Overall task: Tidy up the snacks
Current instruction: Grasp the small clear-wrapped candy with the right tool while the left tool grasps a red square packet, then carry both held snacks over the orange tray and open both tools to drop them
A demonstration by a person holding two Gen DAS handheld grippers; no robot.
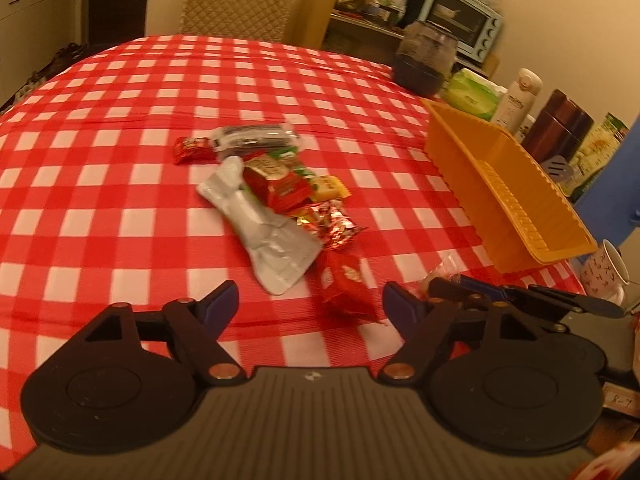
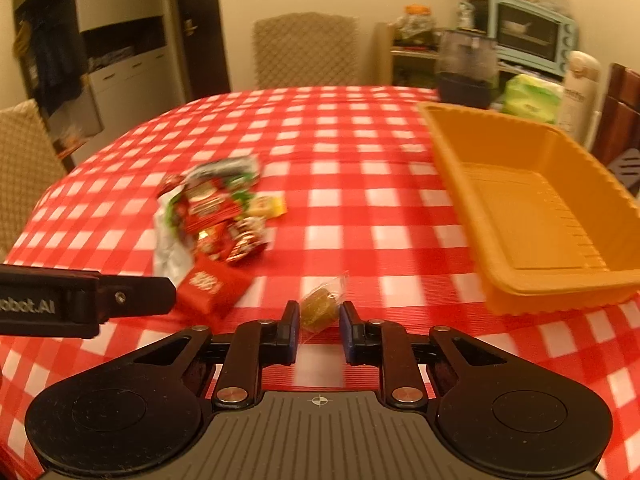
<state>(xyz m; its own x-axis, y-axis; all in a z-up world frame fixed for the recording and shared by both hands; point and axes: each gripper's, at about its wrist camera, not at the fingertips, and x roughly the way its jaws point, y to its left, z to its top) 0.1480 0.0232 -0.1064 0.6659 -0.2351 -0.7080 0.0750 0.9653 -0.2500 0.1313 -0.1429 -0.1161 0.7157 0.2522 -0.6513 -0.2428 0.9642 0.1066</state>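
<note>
tablecloth [image 1: 120, 160]: woven cloth | tray [image 2: 532, 216]: matt plastic | pouch [image 1: 264, 236]: glossy foil

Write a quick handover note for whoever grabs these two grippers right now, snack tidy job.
Left gripper: open, empty, above the red packet.
Right gripper: open, its fingers either side of the clear-wrapped candy, not yet closed on it.
Orange tray: sits to the right, nothing in it.
Snack pile: all on the checkered tablecloth.
Done: nothing. Left: every snack into the tray.

Mixed snack wrappers [image 1: 280, 196] are lying heaped mid-tablecloth, a clear-wrapped candy [image 2: 320, 306] is sitting apart nearer the empty orange tray [image 2: 532, 216].
</note>
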